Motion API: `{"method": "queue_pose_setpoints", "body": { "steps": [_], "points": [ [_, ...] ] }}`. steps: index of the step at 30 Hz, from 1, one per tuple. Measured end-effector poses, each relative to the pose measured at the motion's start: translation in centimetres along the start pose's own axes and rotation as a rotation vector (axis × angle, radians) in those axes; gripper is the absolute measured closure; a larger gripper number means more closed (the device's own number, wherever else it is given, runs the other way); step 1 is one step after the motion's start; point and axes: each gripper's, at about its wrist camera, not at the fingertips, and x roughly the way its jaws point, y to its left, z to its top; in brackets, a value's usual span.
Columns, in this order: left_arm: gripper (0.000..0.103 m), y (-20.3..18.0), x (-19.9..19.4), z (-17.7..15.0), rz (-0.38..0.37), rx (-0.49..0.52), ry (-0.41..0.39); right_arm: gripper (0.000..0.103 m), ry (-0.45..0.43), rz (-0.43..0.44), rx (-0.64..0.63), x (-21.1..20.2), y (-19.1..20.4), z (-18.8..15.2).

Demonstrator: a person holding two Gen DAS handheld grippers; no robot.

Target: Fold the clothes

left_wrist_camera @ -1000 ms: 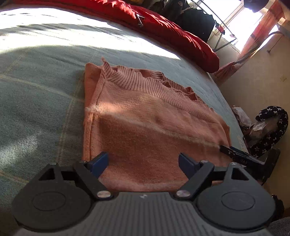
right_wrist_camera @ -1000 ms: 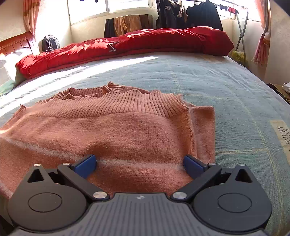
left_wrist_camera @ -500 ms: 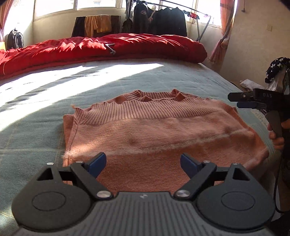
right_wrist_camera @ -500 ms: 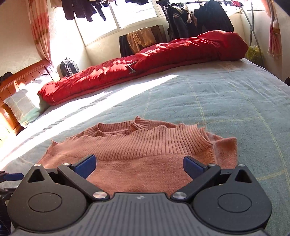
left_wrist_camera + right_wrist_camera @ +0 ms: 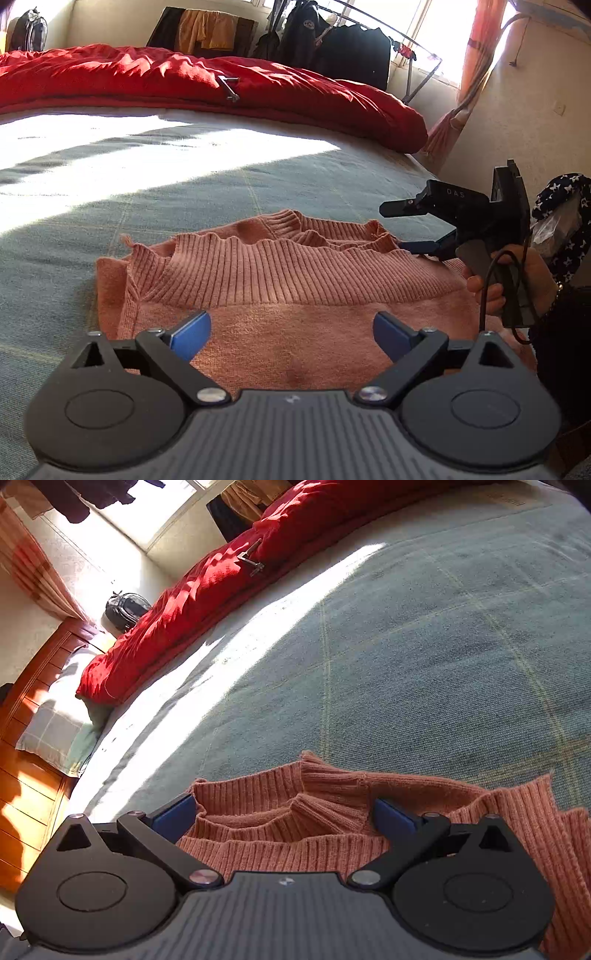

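A salmon-pink knitted sweater [image 5: 295, 295] lies folded flat on the grey-green bed cover [image 5: 184, 192], its ribbed hem and collar facing the far side. My left gripper [image 5: 291, 332] hangs over the sweater's near part with its jaws opening and nothing between the blue pads. In the right wrist view the sweater's ribbed edges [image 5: 295, 812] bunch right under my right gripper [image 5: 284, 818], which stands open and grips nothing. That right gripper [image 5: 410, 229], held by a hand [image 5: 517, 280], also shows at the sweater's right end in the left wrist view.
A red duvet [image 5: 184, 81] runs along the far side of the bed. Dark clothes hang on a rack [image 5: 351, 48] by the window. A pillow [image 5: 62, 723] and wooden headboard [image 5: 26, 760] lie at the left. A star-patterned bag [image 5: 565, 221] sits beside the bed.
Both grippers swung round to new angles on the sweater. The left one moved up toward the ribbed hem, the right one to the collar end. The left jaws look a little wider.
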Motion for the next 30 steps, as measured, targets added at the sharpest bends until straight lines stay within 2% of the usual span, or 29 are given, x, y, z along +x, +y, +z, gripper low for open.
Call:
{"method": "queue_pose_setpoints", "body": {
  "steps": [2, 5, 8, 10, 12, 18, 22, 24, 27, 30],
  "points": [
    [0.007, 1.0, 1.2, -0.6, -0.014, -0.040, 0.024, 0.000, -0.023, -0.003, -0.023, 0.8, -0.1, 0.1],
    [0.001, 1.4, 1.4, -0.8, -0.034, -0.048, -0.001, 0.000, -0.048, -0.021, -0.055, 1.3, 0.1, 0.4],
    [0.001, 1.7, 1.7, -0.5, -0.038, -0.075, -0.001, 0.000, -0.059, -0.070, -0.113, 1.5, 0.8, 0.6],
    [0.001, 1.9, 1.8, -0.2, -0.036, -0.087, 0.004, 0.000, -0.067, -0.132, -0.129, 0.6, 1.4, 0.7],
    [0.001, 1.9, 1.7, -0.1, -0.039, -0.092, 0.009, 0.000, -0.068, -0.141, -0.164, -1.3, 2.3, 0.2],
    [0.001, 1.6, 1.6, 2.0, -0.078, -0.112, 0.027, 0.000, -0.087, -0.239, -0.333, -7.6, 3.9, -5.1],
    [0.001, -0.3, 2.6, 5.2, -0.110, -0.052, 0.034, 0.000, -0.045, -0.301, -0.381, -7.8, 3.3, -8.8],
    [0.001, -1.3, 3.8, 6.8, -0.134, -0.017, 0.050, 0.000, -0.056, -0.326, -0.412, -7.2, 3.0, -10.2],
    [0.001, -1.8, 6.7, 8.7, -0.151, -0.033, 0.104, 0.000, -0.097, -0.376, -0.474, -6.6, 3.5, -11.7],
    [0.001, -1.6, 9.7, 9.8, -0.155, -0.068, 0.169, 0.000, -0.115, -0.374, -0.474, -6.6, 3.2, -12.0]
  ]
}}
